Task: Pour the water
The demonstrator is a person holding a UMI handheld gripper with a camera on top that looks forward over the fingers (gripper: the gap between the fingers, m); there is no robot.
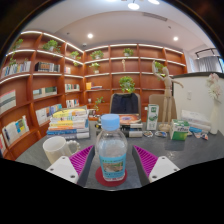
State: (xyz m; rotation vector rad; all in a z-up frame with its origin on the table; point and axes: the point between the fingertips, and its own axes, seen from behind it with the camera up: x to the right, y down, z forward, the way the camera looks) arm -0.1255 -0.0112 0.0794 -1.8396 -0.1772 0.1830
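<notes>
A clear plastic water bottle (112, 150) with a pale blue cap and a blue label stands upright on a round red coaster (101, 181) on the grey table (190, 155). It is between the two fingers of my gripper (112, 166). The magenta pads (81, 160) flank it with a gap on each side, so the gripper is open and the bottle rests on its own support. A white cup (55, 148) stands on the table just to the left, beyond the left finger.
A stack of books (70, 122) lies behind the cup. Boxes and small items (180, 128) crowd the table's far right. A dark chair (125, 103) and wooden shelves (40, 75) with plants fill the background.
</notes>
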